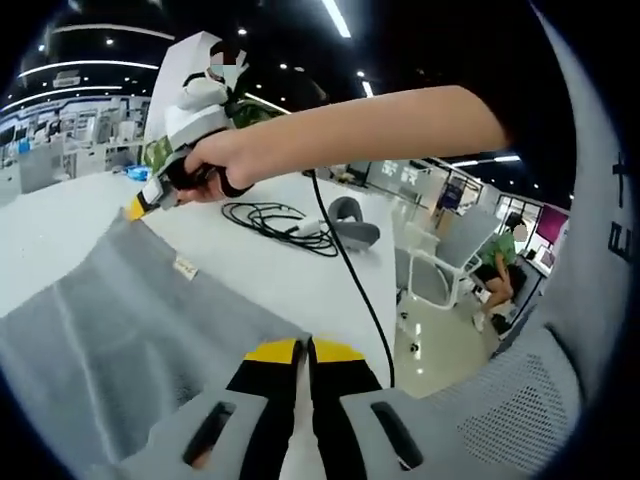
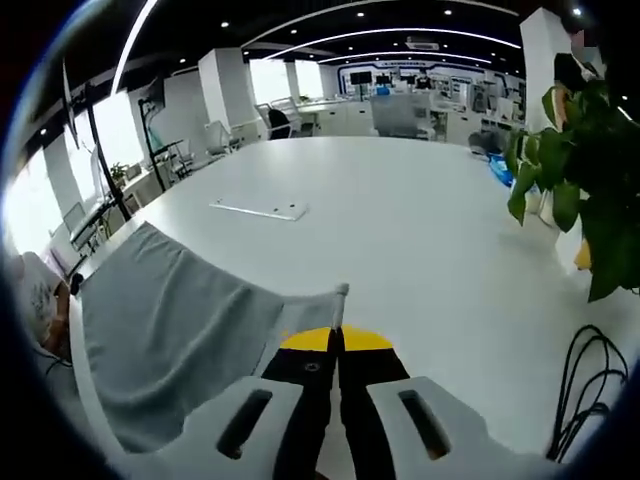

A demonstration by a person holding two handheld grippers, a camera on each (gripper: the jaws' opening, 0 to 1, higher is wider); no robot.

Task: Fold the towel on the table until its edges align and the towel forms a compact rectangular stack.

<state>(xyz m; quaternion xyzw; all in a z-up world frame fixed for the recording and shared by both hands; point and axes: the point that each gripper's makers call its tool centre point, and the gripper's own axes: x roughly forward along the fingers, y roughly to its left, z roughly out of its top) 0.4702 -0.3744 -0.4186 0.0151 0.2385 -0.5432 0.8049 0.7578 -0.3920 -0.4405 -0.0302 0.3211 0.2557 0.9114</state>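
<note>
Yellow-tipped black jaws of the left gripper [image 1: 303,350] rise at the near edge of the left gripper view, pressed together on a corner of the soft grey rectangular cloth towel [image 1: 120,330]. That towel, the task's own thing, hangs stretched above the wide white table [image 1: 270,275], lifted between both grippers. Farther along the same edge, the right gripper [image 1: 135,208], held in a person's hand [image 1: 215,165], clamps another corner. From the right gripper view, its own yellow-tipped jaws [image 2: 338,338] are clenched on a thin pinch of the towel's hem [image 2: 341,292], and the fabric [image 2: 170,330] sags leftward in soft ripples.

Holding two corners taut like this probably keeps one edge straight so it can be carried over to meet the opposite edge.

A small white label [image 1: 185,267] is stitched on the towel's edge. Beyond lie a loose coil of black cable [image 1: 275,220], a flat white strip [image 2: 258,209] and a leafy green plant [image 2: 585,190].
</note>
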